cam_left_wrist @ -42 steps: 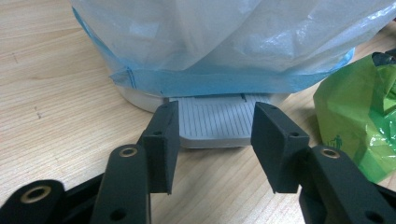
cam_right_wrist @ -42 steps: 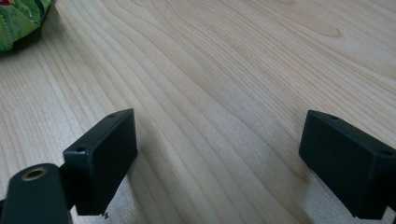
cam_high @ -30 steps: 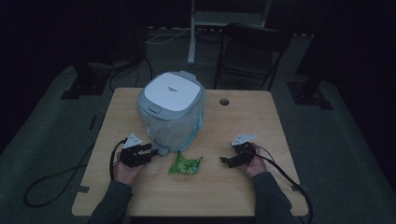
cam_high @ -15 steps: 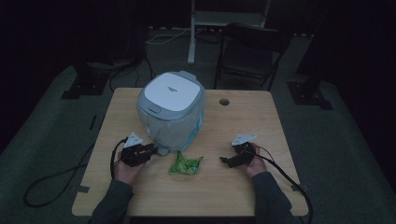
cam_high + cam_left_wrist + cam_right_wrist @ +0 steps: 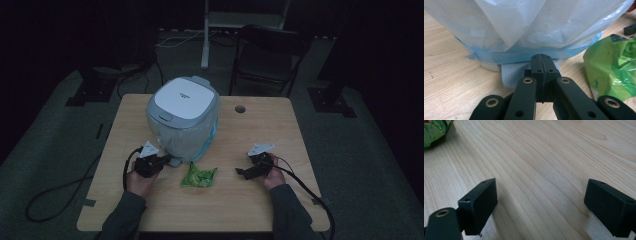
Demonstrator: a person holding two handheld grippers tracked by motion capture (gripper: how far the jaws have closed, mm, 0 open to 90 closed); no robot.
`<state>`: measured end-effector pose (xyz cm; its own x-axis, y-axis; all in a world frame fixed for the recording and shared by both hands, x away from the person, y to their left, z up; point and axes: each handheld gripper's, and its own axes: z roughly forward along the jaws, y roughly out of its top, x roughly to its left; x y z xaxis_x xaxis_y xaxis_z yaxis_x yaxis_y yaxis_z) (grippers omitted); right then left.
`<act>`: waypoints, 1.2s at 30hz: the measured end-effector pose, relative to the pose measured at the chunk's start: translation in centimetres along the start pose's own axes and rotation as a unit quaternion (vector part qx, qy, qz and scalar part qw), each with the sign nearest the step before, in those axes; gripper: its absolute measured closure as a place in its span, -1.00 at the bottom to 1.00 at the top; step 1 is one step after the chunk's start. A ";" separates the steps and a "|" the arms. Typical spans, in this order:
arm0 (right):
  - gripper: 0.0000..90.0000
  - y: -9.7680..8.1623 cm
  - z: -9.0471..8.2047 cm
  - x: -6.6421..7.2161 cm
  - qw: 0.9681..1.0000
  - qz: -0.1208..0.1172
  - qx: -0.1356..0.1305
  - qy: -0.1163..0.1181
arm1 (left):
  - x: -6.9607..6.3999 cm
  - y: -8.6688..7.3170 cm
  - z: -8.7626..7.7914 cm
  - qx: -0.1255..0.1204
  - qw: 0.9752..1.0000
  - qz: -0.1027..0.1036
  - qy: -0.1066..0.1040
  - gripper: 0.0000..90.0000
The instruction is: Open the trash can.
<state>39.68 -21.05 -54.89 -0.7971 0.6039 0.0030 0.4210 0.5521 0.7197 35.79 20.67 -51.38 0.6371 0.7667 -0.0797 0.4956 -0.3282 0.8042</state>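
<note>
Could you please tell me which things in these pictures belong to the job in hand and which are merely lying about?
In the job:
- left gripper, jaws just closed with nothing between them, at the bin's foot
- white bin wrapped in a plastic bag

Lying about:
- green wrapper, on the table
- right gripper, jaws open over bare wood
- chair behind the table
</note>
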 end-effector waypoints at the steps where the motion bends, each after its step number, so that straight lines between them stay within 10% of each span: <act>1: -0.77 0.0 0.0 0.0 1.000 0.000 0.000 0.000 | 0.1 -0.1 0.1 0.001 1.000 -0.004 0.001 1.00; 23: -0.77 0.0 0.0 0.0 1.000 0.000 0.000 0.000 | 0.3 -0.8 1.3 -0.002 1.000 -0.029 0.008 1.00; 36: -0.76 0.0 0.0 0.0 1.000 0.000 0.000 0.000 | -0.2 -1.1 1.6 0.000 1.000 -0.010 0.029 1.00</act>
<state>39.66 -21.04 -54.89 -0.7964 0.6047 0.0032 0.4218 0.5517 0.7195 36.07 20.03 -53.13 0.5926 0.8031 -0.0615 0.5079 -0.3134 0.8024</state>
